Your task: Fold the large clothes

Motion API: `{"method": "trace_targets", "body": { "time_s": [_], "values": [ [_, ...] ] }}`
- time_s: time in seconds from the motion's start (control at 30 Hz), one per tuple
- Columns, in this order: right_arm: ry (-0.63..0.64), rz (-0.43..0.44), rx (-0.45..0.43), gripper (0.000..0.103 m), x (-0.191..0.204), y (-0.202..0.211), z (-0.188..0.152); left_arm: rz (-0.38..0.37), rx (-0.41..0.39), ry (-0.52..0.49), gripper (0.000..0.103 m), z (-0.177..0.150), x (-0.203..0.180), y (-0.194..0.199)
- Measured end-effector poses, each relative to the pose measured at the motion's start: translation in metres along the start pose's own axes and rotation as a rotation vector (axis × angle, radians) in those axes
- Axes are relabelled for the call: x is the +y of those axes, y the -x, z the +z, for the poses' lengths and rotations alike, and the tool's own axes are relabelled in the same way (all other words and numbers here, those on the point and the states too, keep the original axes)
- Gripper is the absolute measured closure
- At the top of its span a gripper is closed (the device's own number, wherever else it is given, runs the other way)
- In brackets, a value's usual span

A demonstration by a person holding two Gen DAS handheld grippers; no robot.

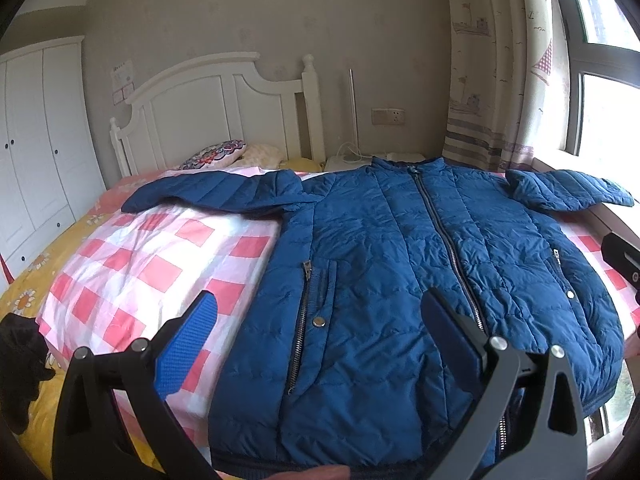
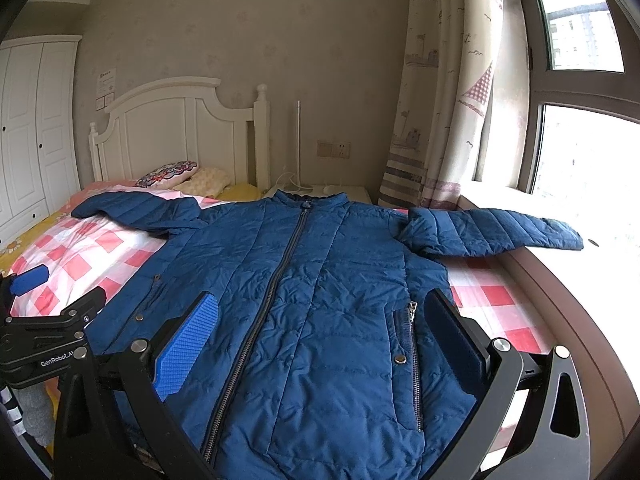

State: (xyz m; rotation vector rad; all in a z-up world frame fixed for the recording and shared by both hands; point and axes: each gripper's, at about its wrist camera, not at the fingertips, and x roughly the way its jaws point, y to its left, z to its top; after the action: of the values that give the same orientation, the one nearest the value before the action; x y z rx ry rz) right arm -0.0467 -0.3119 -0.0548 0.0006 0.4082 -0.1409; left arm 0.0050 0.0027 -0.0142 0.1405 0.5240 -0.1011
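A dark blue quilted jacket (image 1: 400,264) lies face up and zipped on the bed, sleeves spread to both sides; it also shows in the right wrist view (image 2: 320,300). Its right sleeve (image 2: 492,232) reaches onto the window sill. My left gripper (image 1: 320,320) is open and empty, hovering over the jacket's lower left half near the hem. My right gripper (image 2: 320,328) is open and empty, above the jacket's lower right half. The left gripper's fingers (image 2: 28,280) show at the left edge of the right wrist view.
The bed has a pink-and-white checked quilt (image 1: 152,264) over a yellow sheet (image 1: 24,300). White headboard (image 1: 216,112), pillows (image 1: 216,154), a wardrobe (image 1: 36,140) at left, curtain (image 1: 496,80) and window sill (image 2: 560,280) at right. A black garment (image 1: 20,368) lies at the bed's left edge.
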Motion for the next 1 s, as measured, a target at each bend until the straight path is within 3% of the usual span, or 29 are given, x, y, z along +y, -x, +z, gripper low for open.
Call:
{"method": "trace_targets", "body": {
  "time_s": [1.0],
  "values": [
    [-0.003, 0.005, 0.008, 0.004, 0.0005, -0.0016, -0.0011, -0.021, 0.018, 0.013, 0.002, 0.0005, 0.0025, -0.0018]
  ]
}}
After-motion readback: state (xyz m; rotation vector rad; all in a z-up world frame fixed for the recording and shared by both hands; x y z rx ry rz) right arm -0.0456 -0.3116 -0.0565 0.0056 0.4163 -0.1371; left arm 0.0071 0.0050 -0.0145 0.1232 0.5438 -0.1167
